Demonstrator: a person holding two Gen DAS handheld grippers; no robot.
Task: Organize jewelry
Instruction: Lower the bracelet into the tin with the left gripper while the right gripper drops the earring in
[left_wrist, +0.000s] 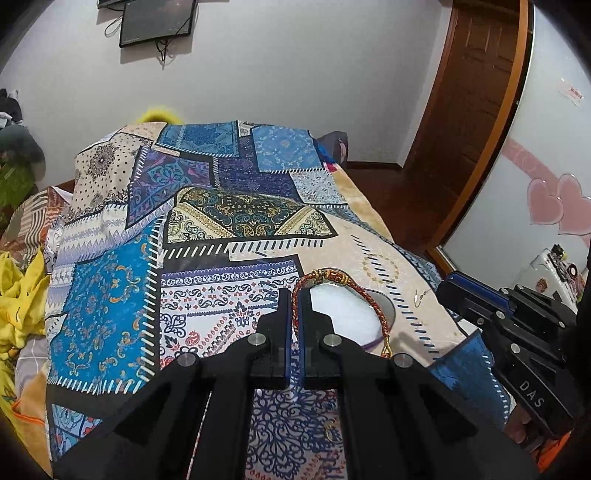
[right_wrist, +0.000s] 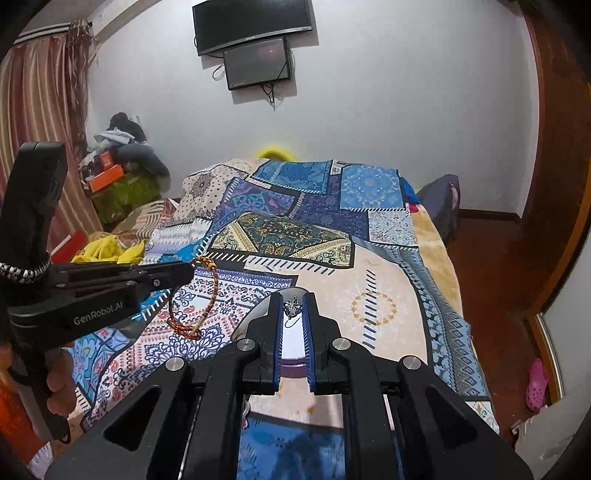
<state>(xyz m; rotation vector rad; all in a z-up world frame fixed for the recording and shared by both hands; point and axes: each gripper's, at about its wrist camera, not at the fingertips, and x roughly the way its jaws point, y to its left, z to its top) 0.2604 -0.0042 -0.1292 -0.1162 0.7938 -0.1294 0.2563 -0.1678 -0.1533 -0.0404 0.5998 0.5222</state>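
Observation:
My left gripper (left_wrist: 294, 295) is shut on a red and gold braided bracelet (left_wrist: 332, 277), which hangs in a loop above the round tin with white padding (left_wrist: 343, 314). From the right wrist view the left gripper (right_wrist: 190, 267) holds the bracelet (right_wrist: 212, 291) in the air over the bedspread. My right gripper (right_wrist: 293, 306) is shut on a small silver earring (right_wrist: 293, 307) above the round tin (right_wrist: 293, 343), whose purple rim shows between the fingers. The right gripper also shows at the right edge of the left wrist view (left_wrist: 448, 282).
A patterned blue and cream bedspread (left_wrist: 221, 221) covers the bed. A small hook earring (left_wrist: 419, 297) lies on the cloth right of the tin and a gold ring piece (left_wrist: 330, 430) lies near my left fingers. Yellow clothes (left_wrist: 18, 295) lie left; a wooden door (left_wrist: 472, 92) stands right.

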